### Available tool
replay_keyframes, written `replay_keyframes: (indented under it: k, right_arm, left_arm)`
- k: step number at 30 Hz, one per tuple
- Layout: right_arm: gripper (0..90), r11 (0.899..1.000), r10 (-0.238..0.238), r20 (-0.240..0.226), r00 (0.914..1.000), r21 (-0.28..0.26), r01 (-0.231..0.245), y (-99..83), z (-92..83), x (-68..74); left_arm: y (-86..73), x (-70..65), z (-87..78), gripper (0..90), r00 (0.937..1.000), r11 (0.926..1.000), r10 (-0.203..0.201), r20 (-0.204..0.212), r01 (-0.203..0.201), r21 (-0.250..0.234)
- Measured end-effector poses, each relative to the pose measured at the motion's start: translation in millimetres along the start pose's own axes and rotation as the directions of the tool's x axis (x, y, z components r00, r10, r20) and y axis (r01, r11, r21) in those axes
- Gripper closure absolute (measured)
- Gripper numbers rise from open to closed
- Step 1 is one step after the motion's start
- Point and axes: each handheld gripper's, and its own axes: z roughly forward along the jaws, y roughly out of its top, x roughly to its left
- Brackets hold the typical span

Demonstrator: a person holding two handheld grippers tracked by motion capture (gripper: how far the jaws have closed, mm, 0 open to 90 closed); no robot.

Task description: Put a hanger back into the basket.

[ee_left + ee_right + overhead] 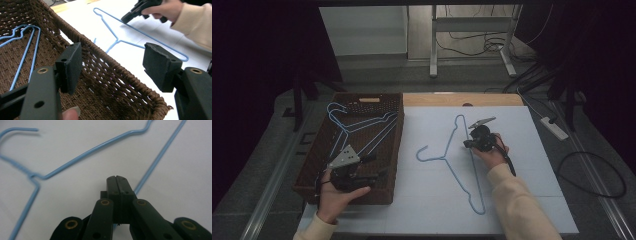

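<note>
Looked like a hanger-sorting setup, judging only by the layout. Had the right gripper (476, 141) pinched fully shut, pads pressed flat together in its own view, right over the long bottom bar of the blue wire hanger (455, 165) lying flat on the white table (522, 200), roughly centre with its hook at 9 o'clock. Couldn't tell for sure whether the wire actually sat between the pads or just ran underneath them, since the bar vanished behind the tips. Had the left gripper (353, 172) spread wide with nothing in it, hovering over the near right corner of the brown wicker basket (314, 165) at 8 o'clock, with two more blue hangers (357, 127) already lying inside toward 10 o'clock. Biggest risk, probably: thin slick wire slipping or swivelling in a pinch taken on one bar, then swinging and snagging its hook on the woven rim on the way over. Could also catch on the hangers already in there and drag them. Might clip the left gripper too, parked right at that rim.
</note>
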Motion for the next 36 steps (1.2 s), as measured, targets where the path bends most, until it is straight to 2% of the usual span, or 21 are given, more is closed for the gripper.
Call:
replay_keyframes:
  k: [2, 5, 13, 16, 21, 24, 36]
  right_arm:
    - [90.0, 1.000, 0.015, 0.015, 0.9998, 0.008, -0.016, 2.6, 8.6, -3.6]
    - [90.0, 0.997, 0.072, 0.011, 0.9974, -0.016, -0.072, 3.8, 14.3, -12.0]
    - [90.0, 0.995, 0.101, 0.076, 0.9920, -0.003, -0.101, -1.8, 6.9, -20.8]
    - [90.0, 0.994, 0.112, 0.100, 0.9887, 0.010, -0.113, -8.9, -0.8, -25.8]
    - [90.0, 0.986, 0.161, 0.124, 0.9791, 0.020, -0.165, -27.8, -18.6, -34.0]
    - [90.0, 0.982, 0.179, 0.134, 0.9747, 0.028, -0.184, -37.5, -27.6, -33.3]
    - [90.0, 0.974, 0.217, 0.132, 0.9671, 0.036, -0.224, -68.9, -53.8, -25.7]
  left_arm:
    - [-0.4, 0.9, -0.2, 33.4, 1.0000, 1.0000, -0.002, -0.001, 0.002, -0.001]
    - [-1.7, 3.6, -1.3, 33.4, 1.0000, 1.0000, -0.008, -0.003, 0.008, -0.001]
    - [-2.2, 2.7, -1.0, 33.5, 1.0000, 1.0000, -0.005, -0.004, 0.005, 0.001]
    - [-1.7, 2.3, -0.8, 33.5, 1.0000, 1.0000, -0.004, -0.002, 0.004, 0.001]
    - [-2.2, 3.2, -0.5, 33.5, 1.0000, 1.0000, -0.008, -0.003, 0.008, 0.003]
    - [-2.0, 2.5, -0.8, 33.5, 1.0000, 1.0000, -0.006, -0.002, 0.006, 0.002]
    - [-0.9, 1.6, -2.9, 33.5, 1.0000, 1.0000, -0.004, -0.003, 0.004, -0.003]
